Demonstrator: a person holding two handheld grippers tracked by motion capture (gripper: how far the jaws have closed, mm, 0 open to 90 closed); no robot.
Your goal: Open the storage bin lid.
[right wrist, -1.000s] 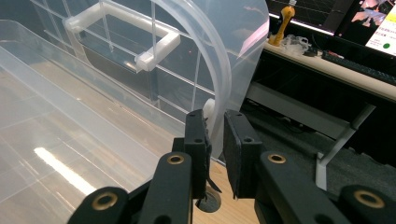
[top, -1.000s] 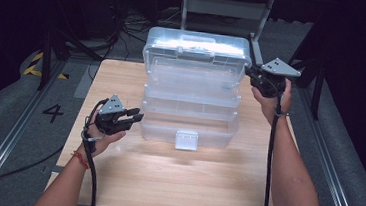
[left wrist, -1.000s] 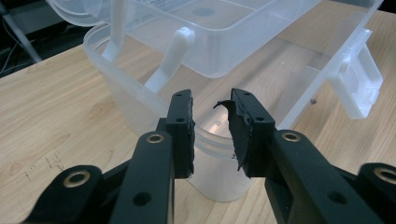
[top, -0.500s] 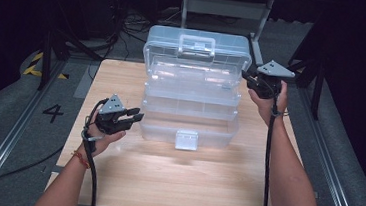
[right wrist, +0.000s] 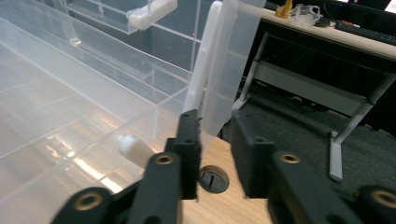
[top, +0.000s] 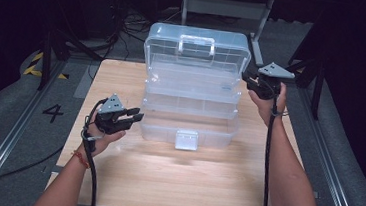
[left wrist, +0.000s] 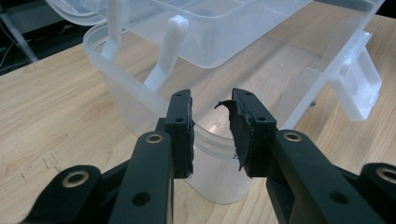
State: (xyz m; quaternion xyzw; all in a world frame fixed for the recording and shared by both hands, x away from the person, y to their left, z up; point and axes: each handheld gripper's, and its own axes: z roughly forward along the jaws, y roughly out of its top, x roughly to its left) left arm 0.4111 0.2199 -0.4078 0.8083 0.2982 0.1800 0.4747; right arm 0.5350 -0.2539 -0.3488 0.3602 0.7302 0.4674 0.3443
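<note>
A clear plastic tiered toolbox [top: 190,108] stands on the wooden table [top: 174,177], its trays fanned out and its lid [top: 198,49] raised upright with the handle showing. A white latch [top: 187,139] hangs at the front. My left gripper [top: 139,115] is level at the box's front left corner. Its jaws stand apart in the left gripper view [left wrist: 212,100], with the bottom tray's rim [left wrist: 205,137] just beyond the tips and unpressed. My right gripper [top: 246,78] is at the lid's right edge. Its jaws [right wrist: 215,116] have just been opening, and the lid's edge [right wrist: 229,56] stands loosely between them.
Bare wood lies in front of the box up to the table's near edge. A metal frame [top: 227,6] stands behind the table. Cables run over the grey floor at the far left, near a painted 4 [top: 52,112]. Both forearms come in from below.
The lid has swung up and back until it stands upright. My right gripper has sunk a little beside it and its jaws have widened. The left gripper has stayed put.
</note>
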